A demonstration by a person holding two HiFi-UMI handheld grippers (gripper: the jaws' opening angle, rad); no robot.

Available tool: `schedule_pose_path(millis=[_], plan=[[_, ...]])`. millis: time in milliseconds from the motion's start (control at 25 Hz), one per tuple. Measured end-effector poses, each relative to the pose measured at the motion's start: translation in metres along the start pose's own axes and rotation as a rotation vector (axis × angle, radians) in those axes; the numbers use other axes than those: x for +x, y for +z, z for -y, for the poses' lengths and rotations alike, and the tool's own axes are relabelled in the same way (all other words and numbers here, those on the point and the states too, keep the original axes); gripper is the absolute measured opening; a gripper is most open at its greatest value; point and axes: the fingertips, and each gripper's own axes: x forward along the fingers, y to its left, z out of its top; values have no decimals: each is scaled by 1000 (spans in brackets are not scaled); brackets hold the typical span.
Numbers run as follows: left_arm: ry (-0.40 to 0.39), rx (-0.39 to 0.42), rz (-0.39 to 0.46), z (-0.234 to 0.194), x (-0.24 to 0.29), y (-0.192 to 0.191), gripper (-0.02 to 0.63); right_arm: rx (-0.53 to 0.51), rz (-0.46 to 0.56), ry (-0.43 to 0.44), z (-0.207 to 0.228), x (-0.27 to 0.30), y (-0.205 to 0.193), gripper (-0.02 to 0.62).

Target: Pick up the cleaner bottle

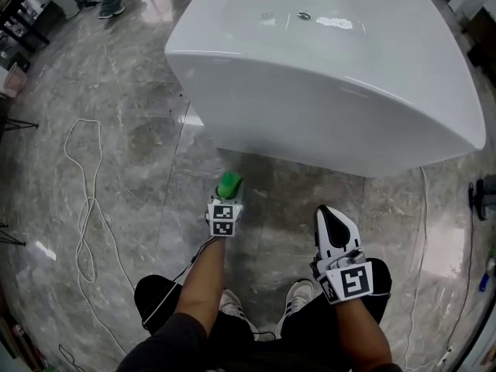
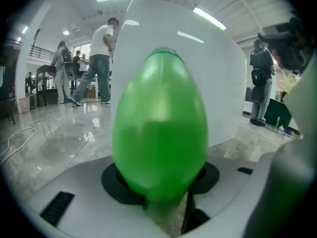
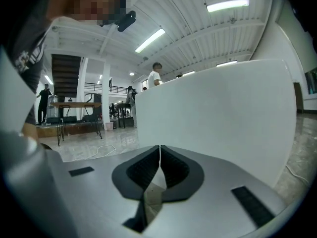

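Left gripper view: we're clamping our left gripper (image 2: 161, 185) half-closed on the green egg-shaped plastic cleaner bottle (image 2: 159, 128); our right gripper (image 3: 159, 155) is hanging clenched, empty.

The floor (image 1: 116, 76) is polished grey stone, super reflective. The tub (image 1: 325, 91) is smooth glossy white. Green bottle (image 2: 159, 128) looks like slick plastic; right gripper (image 3: 159, 150) is matt grey.

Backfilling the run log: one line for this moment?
stage: grasp | left gripper: shut on green cleaner bottle, beside white bathtub | right gripper: shut, empty
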Motion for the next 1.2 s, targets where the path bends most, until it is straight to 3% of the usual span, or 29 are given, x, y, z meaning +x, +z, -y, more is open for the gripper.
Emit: schedule_pose_path(millis=[280,440,640,760,1040,1200], plan=[[35,17,80,6,-28,72,190,9,10,-64,13,2,8,18],[41,2,124,18,-69,139,189,2,41,-165,23,-9,49,18],[37,-4,161,36,-143,242,187,-66,24,-198,16,-33,141,18],[42,-10,175,50,-195,317,187,-54,9,-206,15,-58,210,18],[71,-22,134,98,-307,492,187,-71,9,-176,23,-123,389,18],[66,-22,121,138,-353,563,187,-73,15,-182,40,-160,461,18]])
